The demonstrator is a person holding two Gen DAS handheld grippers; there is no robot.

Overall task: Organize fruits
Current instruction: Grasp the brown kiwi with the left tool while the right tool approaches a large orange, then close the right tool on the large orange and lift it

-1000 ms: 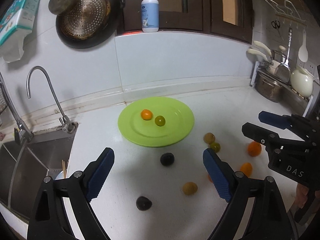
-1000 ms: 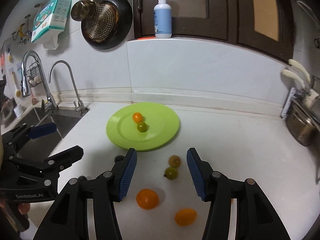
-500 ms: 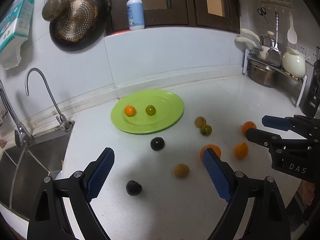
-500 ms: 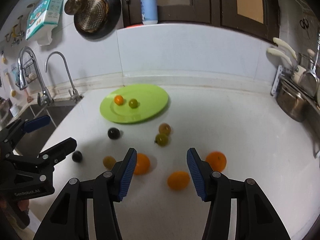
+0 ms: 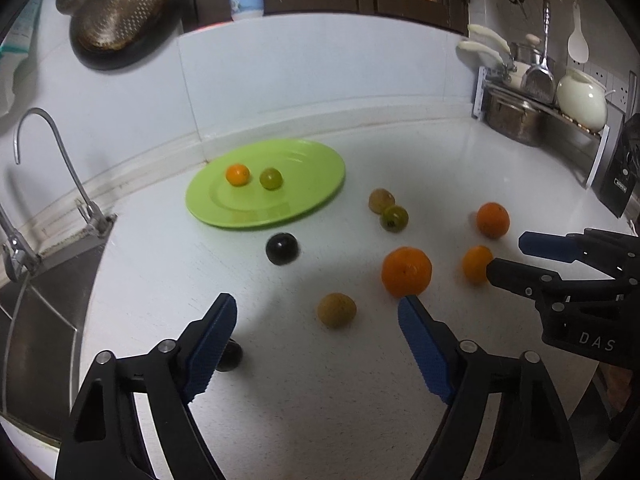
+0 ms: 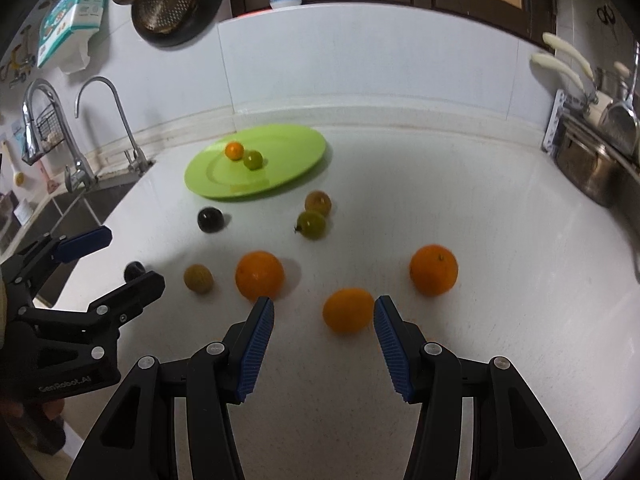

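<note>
White kitchen surface (image 6: 460, 184); two fruits on green plate (image 6: 296, 160) ahead, nine still loose. I hold right claw (image 6: 324, 322) apart around small orange (image 6: 347, 310); left claw (image 5: 316, 338) apart, empty.

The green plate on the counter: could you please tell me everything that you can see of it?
The green plate is a round, shallow, glossy lime-green dish, plastic by its look, lying flat on the white counter near the back wall and the sink side. It holds two small fruits side by side: a small orange fruit and a small green fruit. Neither tool touches it; the other fruits lie off it.
</note>
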